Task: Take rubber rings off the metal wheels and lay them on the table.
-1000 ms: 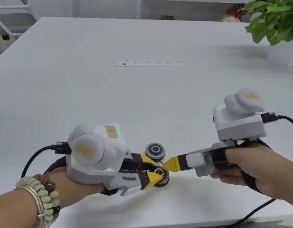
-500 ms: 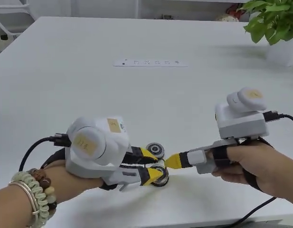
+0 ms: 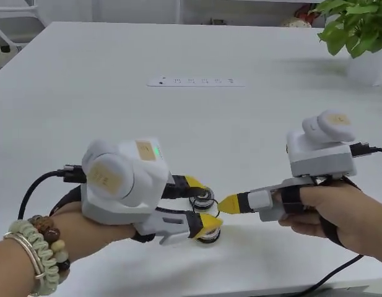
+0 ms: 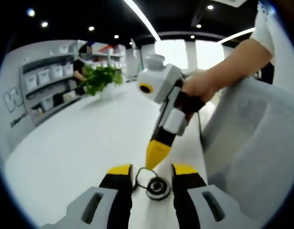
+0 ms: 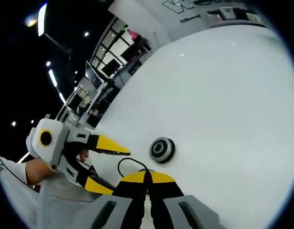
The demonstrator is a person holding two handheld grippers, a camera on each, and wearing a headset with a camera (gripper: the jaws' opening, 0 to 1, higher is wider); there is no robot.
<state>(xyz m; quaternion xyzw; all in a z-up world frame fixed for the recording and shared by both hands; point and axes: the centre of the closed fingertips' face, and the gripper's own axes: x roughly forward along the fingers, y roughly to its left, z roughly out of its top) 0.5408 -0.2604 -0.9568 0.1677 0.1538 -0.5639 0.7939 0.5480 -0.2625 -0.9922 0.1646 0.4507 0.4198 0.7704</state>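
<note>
Pinching a thin rubber ring tight, the closed right gripper holds it stretched from a metal wheel on the bench, between the left gripper's spread jaws. The ring looks light and stretchy, best held by its slack loop.

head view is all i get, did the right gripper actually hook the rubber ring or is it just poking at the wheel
Observer: The left gripper view shows a thin black rubber ring looping from the wheel up to the tip of the right gripper, so it is hooked.
Operator: jaws shut on it?
Observer: Yes. The right gripper view shows its jaws pressed together, with the loop coming out at the tip.
Operator: and the other one, clamped on that wheel?
Observer: The left gripper has a gap between one jaw and the wheel in its own view, so it looks open around it.
</note>
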